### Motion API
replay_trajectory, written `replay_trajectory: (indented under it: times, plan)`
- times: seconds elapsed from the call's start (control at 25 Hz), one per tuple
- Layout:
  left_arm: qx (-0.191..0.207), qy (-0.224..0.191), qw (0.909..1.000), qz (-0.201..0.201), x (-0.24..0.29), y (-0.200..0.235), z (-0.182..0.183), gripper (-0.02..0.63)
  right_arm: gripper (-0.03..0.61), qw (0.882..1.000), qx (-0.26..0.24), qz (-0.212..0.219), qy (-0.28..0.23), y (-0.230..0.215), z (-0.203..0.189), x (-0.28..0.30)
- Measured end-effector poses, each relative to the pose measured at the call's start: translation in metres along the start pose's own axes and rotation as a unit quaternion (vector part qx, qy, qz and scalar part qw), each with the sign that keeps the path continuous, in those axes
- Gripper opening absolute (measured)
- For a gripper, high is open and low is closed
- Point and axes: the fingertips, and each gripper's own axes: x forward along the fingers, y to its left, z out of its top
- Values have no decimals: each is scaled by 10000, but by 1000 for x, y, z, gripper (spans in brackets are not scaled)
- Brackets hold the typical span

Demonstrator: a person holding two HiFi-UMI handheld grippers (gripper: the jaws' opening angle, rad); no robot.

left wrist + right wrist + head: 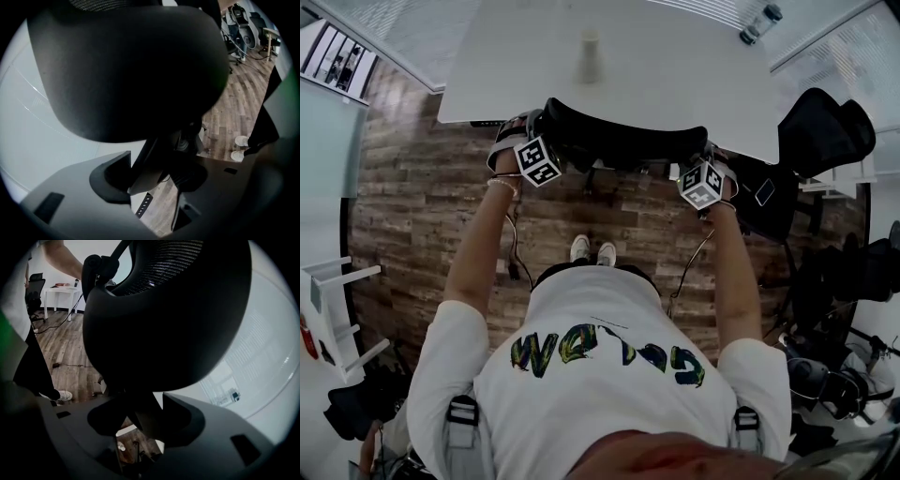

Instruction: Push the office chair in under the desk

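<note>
The office chair (619,141) fills most of what I get. Its black back runs from one hand-held gripper to the other and lies against the near edge of the desk (675,56). The seat and wheels are hidden beneath the back and the desk top, so I cannot tell how far under they sit.

In the left gripper view the left hand-held gripper (150,180) has its jaws wide apart around a pale support of the chair back. A strip of wooden floor (234,108) shows through the gap beside it. The right hand-held gripper (140,420) also has its jaws apart, with a dark support between them. The headrest looms just above both and blocks nearly everything ahead.

Beyond the grippers the desk top runs up out of frame. On it are a blurred pale object (589,56) I cannot identify and a bottle (759,23) far off toward the right corner. A second black chair (820,131) stands close to the right of the right gripper. To the left of the left gripper the floor lies open.
</note>
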Motion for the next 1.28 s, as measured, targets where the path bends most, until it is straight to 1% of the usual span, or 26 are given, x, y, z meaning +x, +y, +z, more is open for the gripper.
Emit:
replay_trajectory:
  times: [0.28, 0.44, 0.52, 0.56, 0.64, 0.68, 0.8, 0.92, 0.96, 1.0, 1.04, 1.08, 1.16, 1.24, 1.28]
  plan:
    - [-61, 78, 9999, 94, 1, -1, 4, 247, 229, 9999, -106, 25, -63, -5, -3, 1]
    - [-79, 83, 9999, 52, -2, -4, 4, 259, 245, 9997, 96, 12, -220, -4, -2, -2]
    - [-168, 14, 9998, 97, -10, -4, 5, 262, 256, 9994, 236, -63, -255, -6, -1, -10]
    - [-261, -43, 9995, 152, -16, -2, 5, 264, 251, 9991, 284, -140, -274, -7, 0, -16]
    - [-568, -167, 9979, 258, -28, 2, 2, 262, 198, 9980, 432, -312, -352, -11, 1, -29]
    - [-753, -235, 9965, 279, -35, 2, 0, 262, 191, 9968, 578, -374, -409, -11, 2, -37]
    - [-1257, -441, 9905, 342, -61, -1, -7, 259, 175, 9904, 1158, -448, -614, -9, 7, -64]
    - [-1697, -660, 9821, 479, -88, 2, -6, 220, 146, 9799, 1708, -553, -868, -11, 11, -86]
    - [-1899, -768, 9774, 513, -97, 3, -3, 205, 137, 9739, 1947, -591, -1006, -14, 12, -93]
    - [-2157, -900, 9709, 522, -106, 4, 2, 173, 125, 9665, 2204, -620, -1158, -17, 13, -101]
    - [-2480, -1050, 9618, 502, -116, 5, 6, 146, 114, 9588, 2444, -635, -1303, -19, 16, -109]
    - [-2850, -1215, 9497, 462, -125, 6, 10, 130, 107, 9513, 2652, -632, -1438, -21, 20, -118]
    - [-3567, -1574, 9201, 379, -146, 11, 19, 80, 96, 9371, 2992, -609, -1692, -23, 33, -135]
    - [-4040, -1945, 8932, 333, -168, 19, 32, 39, 85, 9240, 3233, -607, -1949, -25, 50, -152]
    - [-4183, -2134, 8823, 316, -178, 23, 41, 31, 80, 9185, 3304, -609, -2085, -27, 60, -161]
